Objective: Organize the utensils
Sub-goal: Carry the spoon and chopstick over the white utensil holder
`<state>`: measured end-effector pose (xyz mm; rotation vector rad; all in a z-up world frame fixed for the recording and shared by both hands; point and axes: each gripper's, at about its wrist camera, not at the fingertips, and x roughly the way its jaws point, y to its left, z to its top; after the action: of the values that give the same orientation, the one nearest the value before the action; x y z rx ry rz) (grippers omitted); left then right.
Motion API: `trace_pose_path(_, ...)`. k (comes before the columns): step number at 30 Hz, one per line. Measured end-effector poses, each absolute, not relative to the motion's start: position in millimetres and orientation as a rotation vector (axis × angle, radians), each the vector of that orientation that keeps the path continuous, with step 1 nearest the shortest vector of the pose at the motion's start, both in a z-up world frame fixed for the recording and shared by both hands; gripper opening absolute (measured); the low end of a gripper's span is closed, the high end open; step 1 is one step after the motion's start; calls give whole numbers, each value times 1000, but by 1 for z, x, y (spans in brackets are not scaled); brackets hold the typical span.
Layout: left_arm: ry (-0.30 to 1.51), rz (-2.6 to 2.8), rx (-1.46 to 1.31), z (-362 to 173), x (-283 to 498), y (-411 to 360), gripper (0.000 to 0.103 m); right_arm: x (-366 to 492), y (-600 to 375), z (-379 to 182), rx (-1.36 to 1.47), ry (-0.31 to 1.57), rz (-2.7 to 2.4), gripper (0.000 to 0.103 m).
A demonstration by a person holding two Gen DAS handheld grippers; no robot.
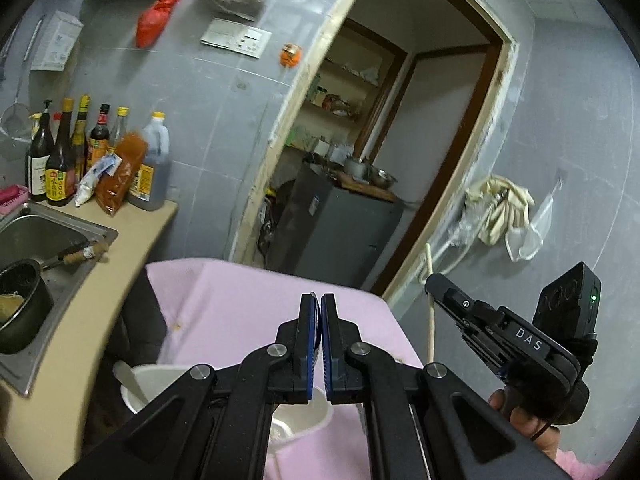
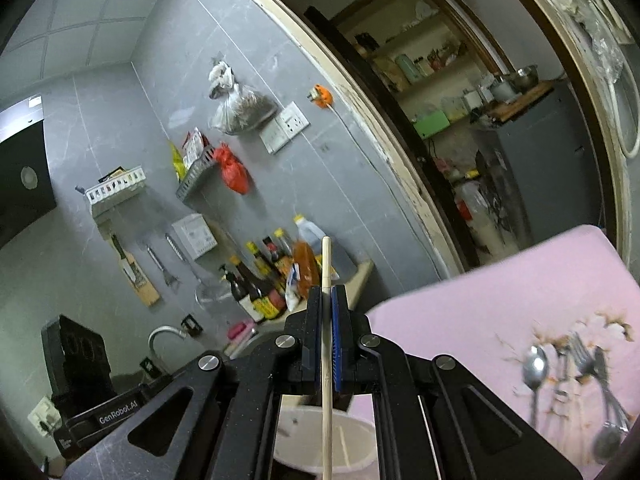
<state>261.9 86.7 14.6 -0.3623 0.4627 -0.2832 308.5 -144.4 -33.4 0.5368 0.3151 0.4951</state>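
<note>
A pale wooden chopstick [image 2: 327,320] is pinched between the blue pads of the right gripper [image 2: 327,294]. It stands nearly upright, its top rising above the fingertips, its lower length running down between the black arms and off the bottom edge. In the left wrist view the same gripper [image 1: 436,282] appears at the right, held by a hand [image 1: 524,416] mostly hidden behind the tool; only a short stretch of the chopstick [image 1: 430,332] shows under it.

The left gripper [image 1: 318,300] has its jaws nearly together, and a thin dark sliver sits between the blue pads [image 1: 307,344]; what it is cannot be made out.

Below both grippers, largely covered by their arms, is a white container [image 2: 352,440] on a pink table [image 2: 500,300]. In the left view a pale utensil [image 1: 130,382] leans inside the container [image 1: 160,380], its lower end hidden.

On the pink table, toward the right of the right wrist view, lie a spoon [image 2: 535,372] and forks [image 2: 588,364], badly blurred; their number is unclear, and some are cut off at the edge.

Beyond, a counter [image 1: 96,304] carries a steel sink [image 1: 40,228] holding a dark pot [image 1: 22,304], partly cropped, and a cluster of sauce bottles [image 1: 80,152] against a grey tiled wall.
</note>
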Motion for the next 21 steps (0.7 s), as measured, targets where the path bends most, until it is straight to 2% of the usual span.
trace_pose_path(10,402,-303,-512,-3,302,154,4,331,-105,-31,508,212,411,4)
trace_pose_path(21,395,-354,-689,-46,337,184,4,346,-92,-51,451,171,326,4)
